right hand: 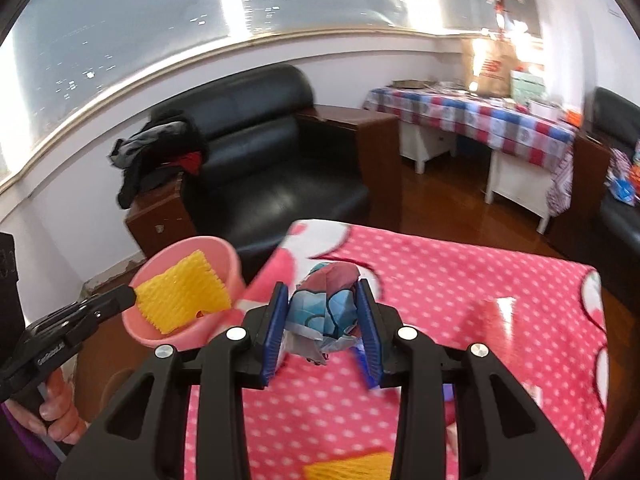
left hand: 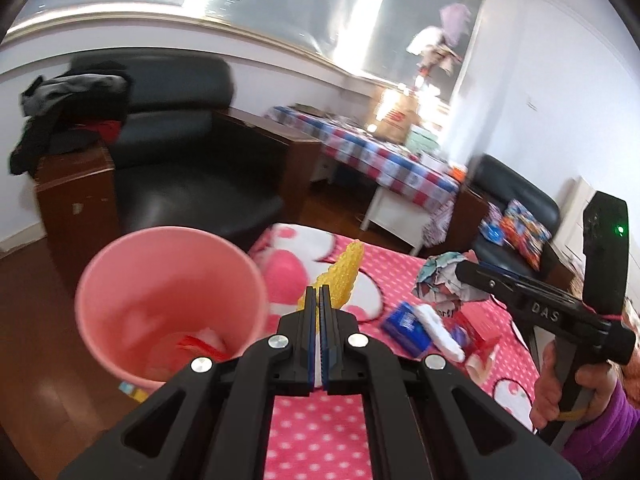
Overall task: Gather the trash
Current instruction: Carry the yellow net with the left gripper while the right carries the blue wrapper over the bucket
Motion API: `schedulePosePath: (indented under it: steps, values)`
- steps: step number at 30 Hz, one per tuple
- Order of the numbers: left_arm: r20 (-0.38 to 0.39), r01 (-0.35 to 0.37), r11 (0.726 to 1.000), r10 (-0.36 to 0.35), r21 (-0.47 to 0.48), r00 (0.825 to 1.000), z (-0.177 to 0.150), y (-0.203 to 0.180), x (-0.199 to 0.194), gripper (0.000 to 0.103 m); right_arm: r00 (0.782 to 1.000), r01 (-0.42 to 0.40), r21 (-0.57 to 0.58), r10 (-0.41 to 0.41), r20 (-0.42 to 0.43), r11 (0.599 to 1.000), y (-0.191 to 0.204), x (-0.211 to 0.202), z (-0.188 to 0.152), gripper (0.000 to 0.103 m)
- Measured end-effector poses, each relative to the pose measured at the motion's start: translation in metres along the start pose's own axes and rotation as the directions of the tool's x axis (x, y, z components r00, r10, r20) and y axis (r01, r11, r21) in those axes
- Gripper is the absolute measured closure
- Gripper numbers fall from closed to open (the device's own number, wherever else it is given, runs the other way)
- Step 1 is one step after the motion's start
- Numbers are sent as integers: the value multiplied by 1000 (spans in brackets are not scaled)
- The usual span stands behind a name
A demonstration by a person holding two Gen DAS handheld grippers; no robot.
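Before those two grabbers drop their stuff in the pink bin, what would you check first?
1. Left gripper shut on the yellow foam net: ok.
2. Right gripper clamped on the crumpled paper ball: ok.
3. Pink bin upright, mouth open: ok.
4. Foam net exactly over the bin's mouth: cannot tell; it looks close.
5. Paper ball over the bin: not ok, it is above the pink blanket.
6. Room in the bin: ok, only a little trash at the bottom.

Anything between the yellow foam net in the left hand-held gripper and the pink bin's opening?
Nothing. In the right wrist view the yellow foam net, pinched by the left hand-held gripper, hangs right in front of the pink bin mouth with no object between.
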State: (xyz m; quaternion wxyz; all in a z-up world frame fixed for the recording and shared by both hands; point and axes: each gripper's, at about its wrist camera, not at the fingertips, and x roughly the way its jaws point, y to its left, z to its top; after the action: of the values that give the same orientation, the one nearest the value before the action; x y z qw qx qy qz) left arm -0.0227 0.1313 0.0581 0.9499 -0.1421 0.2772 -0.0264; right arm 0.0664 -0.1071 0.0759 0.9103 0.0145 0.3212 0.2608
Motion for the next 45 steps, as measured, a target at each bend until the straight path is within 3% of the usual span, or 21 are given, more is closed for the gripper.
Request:
schedulePosePath:
  steps: [10,19,28,45]
  values:
    - [47,-162,982,167,-96,985,-1,67,-28,102,991,-131,-136,124,-54,982,86,41,6,67]
    - [27,-247,961,252,-125,967,-8,106,-27,102,977,-197,-208,174,-122,958,146,78,0,67]
    - [-35,-281,949,279,-145,960,-12,133,-6,102,961,-230,-229,184,-206,946,172,115,-14,67]
    - [-104,-294,943,281,-158,954,-21,145,24,102,948,-232,-216,171,-268,948,176,142,-26,67]
